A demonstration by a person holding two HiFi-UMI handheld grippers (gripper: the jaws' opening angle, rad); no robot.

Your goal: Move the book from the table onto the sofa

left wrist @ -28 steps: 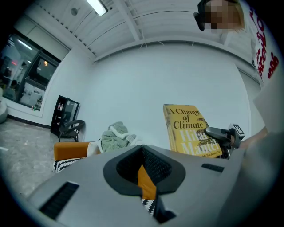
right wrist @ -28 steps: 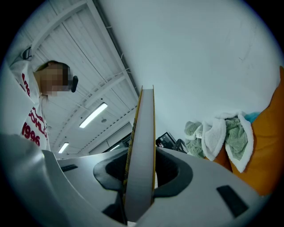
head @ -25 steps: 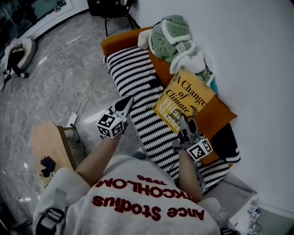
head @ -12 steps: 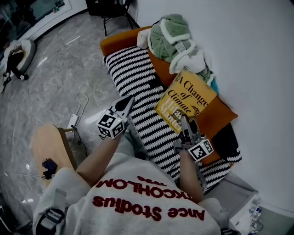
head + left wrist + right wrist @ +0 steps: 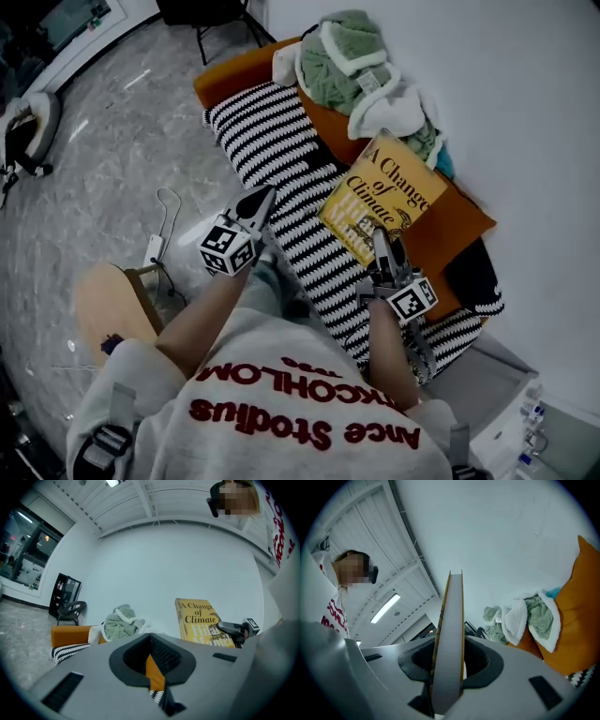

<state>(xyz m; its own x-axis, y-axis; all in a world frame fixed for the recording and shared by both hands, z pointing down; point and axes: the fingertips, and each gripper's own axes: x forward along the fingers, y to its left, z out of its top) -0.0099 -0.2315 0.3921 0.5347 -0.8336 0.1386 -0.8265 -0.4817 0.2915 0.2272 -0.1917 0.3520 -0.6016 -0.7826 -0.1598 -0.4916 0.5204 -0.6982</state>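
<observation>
Lower than before, our book (image 5: pixel 389 187) neared the sofa (image 5: pixel 267 141). Right gripper (image 5: pixel 379 236) pinched one edge, left gripper (image 5: pixel 260 198) shut, empty; lone pinch risked slipping.

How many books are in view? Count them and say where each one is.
1. The yellow book is held at its lower edge by the right gripper, above the striped sofa seat, before the orange cushion. The blanket pile could hide others.

The book (image 5: pixel 382 199) wears a smooth, faintly glossy yellow paper jacket. The sofa (image 5: pixel 234 80) is matt orange cloth, its striped cover (image 5: pixel 281 169) coarse knit. At twelve o'clock lies a fluffy fleece blanket (image 5: pixel 342 61). At ten o'clock the floor (image 5: pixel 103 159) is polished, marbled stone.
</observation>
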